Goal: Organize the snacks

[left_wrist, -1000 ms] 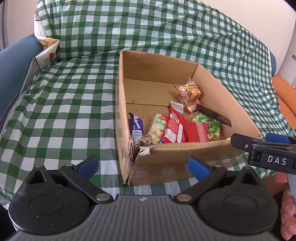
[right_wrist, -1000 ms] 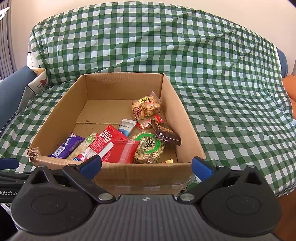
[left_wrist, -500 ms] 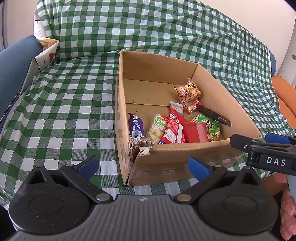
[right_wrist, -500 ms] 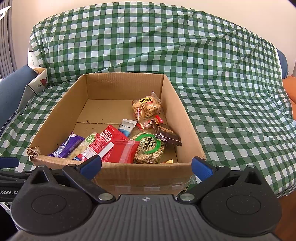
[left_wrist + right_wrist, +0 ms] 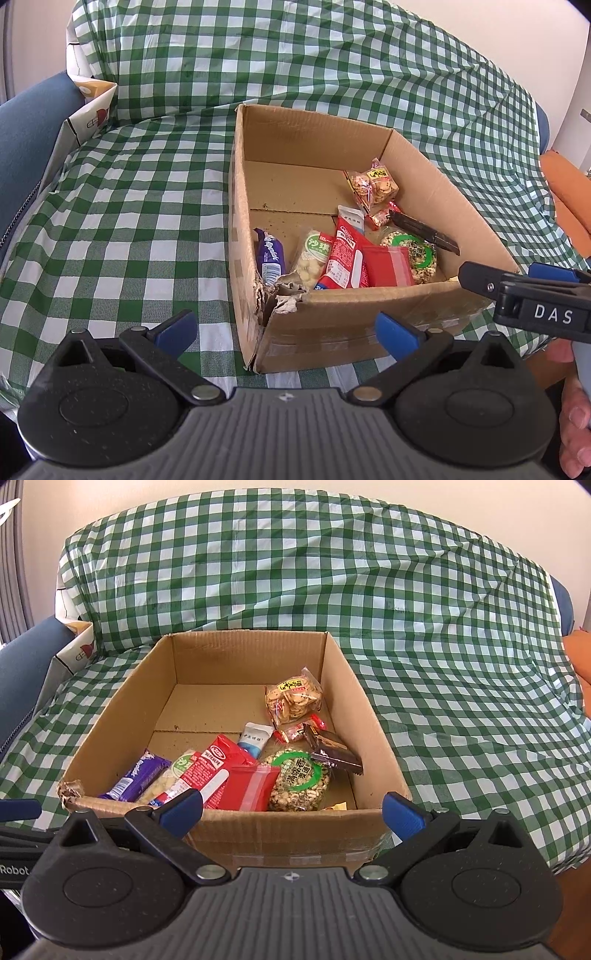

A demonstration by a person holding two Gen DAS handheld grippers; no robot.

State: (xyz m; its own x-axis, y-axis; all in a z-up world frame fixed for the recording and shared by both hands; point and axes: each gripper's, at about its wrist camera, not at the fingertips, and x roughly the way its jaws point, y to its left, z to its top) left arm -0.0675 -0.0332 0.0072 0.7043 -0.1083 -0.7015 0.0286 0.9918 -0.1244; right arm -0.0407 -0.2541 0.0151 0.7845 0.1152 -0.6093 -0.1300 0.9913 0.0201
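Hand-held gripper [image 5: 291,808] before cardboard box [image 5: 280,830]

Only small drift. In the right wrist view the cardboard box [image 5: 288,834] now sits slightly lower in the frame, its far rim having dropped a touch from the upper centre. The left gripper [image 5: 16,825] at the lower left edge has slid down by about the same amount. In the left wrist view the right gripper [image 5: 506,275] at the right edge has crept slightly upward and the box has dropped a hair.
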